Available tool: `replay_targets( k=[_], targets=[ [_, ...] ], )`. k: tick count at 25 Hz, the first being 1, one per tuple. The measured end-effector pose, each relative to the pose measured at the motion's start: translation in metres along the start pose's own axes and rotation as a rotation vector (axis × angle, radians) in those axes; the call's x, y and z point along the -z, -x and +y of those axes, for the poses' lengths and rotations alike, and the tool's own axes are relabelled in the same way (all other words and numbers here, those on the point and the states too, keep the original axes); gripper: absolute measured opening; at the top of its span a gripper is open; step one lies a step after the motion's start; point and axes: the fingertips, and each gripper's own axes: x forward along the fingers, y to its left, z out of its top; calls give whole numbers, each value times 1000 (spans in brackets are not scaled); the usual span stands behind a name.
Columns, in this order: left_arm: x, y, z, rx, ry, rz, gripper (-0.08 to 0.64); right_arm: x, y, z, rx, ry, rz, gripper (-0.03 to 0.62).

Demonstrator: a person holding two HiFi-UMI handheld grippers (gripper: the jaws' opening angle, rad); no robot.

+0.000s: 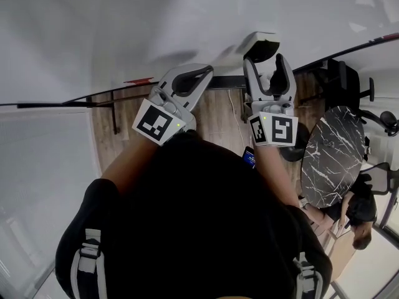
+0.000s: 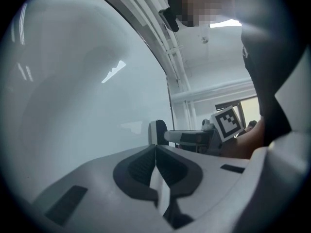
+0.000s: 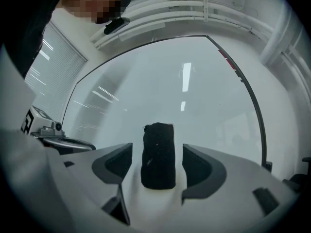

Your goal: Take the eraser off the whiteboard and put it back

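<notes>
The eraser (image 3: 158,155), a black felt block with a white back (image 1: 262,45), sits flat against the whiteboard (image 3: 184,91). My right gripper (image 3: 156,161) is open, with one jaw on each side of the eraser and a gap showing on both sides. In the head view the right gripper (image 1: 267,60) points at the board just below the eraser. My left gripper (image 1: 209,70) hovers beside it on the left, shut with nothing in it, its pads meeting (image 2: 155,161). From the left gripper view the eraser (image 2: 158,132) and the right gripper (image 2: 189,137) show side on.
The whiteboard's dark lower frame (image 1: 62,103) runs across the head view above a wooden floor. A round marble table (image 1: 330,154) and office chairs (image 1: 349,80) stand to the right, with another person (image 1: 358,220) beside the table. Window blinds (image 3: 53,62) hang left of the board.
</notes>
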Motion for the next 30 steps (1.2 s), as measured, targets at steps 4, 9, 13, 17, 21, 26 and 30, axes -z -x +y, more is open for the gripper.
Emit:
replay_targets(
  k=[4, 9, 13, 17, 21, 26, 30],
  targets=[
    [-1, 8, -14, -14, -14, -1, 6, -5, 23, 4, -42, -5, -2, 318],
    [-3, 15, -41, -17, -25, -6, 5, -8, 56, 18, -146, -17, 4, 266],
    [-7, 26, -66, -24, -36, -5, 6, -14, 88, 30, -215, -23, 1, 219],
    [-11, 41, -92, -39, -37, -7, 5, -25, 123, 52, -331, -27, 4, 131],
    [-14, 56, -119, -52, -38, -13, 6, -29, 155, 69, -410, -32, 9, 53],
    [-14, 75, -154, -57, -44, -6, 5, -21, 188, 83, -464, -44, 34, 13],
    [-11, 84, -173, -56, -42, 2, 5, -18, 204, 90, -498, -45, 33, 3]
  ],
)
